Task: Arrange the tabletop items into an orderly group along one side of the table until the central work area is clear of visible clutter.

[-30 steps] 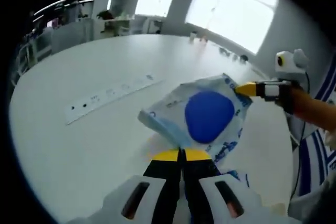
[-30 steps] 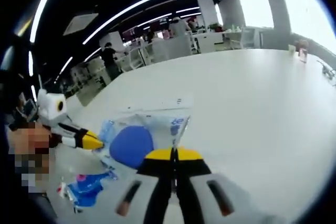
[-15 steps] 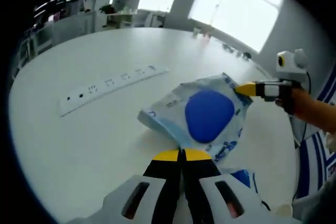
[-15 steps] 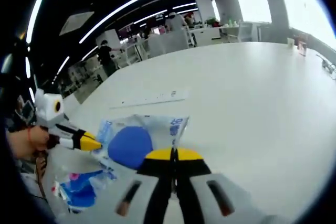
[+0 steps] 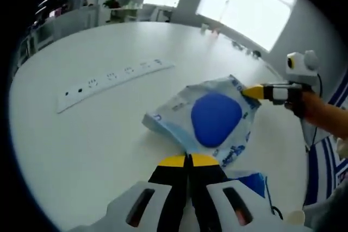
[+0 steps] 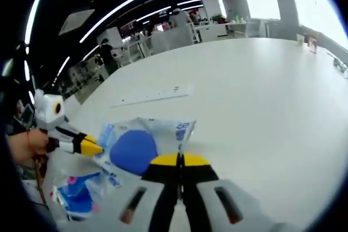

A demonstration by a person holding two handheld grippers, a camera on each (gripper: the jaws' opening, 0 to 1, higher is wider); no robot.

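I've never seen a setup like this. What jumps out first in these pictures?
The eye goes to a clear plastic packet with a big blue pad inside, held above the round white table. The left gripper and the right gripper, both black with yellow tips, pinch it shut from opposite edges. Farther across the table lies a long white power strip, and another blue-printed packet lies near the person's side.

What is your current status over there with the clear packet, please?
Both grippers, left and right, shut on clear packet with blue pad, held between them above white table. Second blue packet lies below. Power strip ahead, apart.
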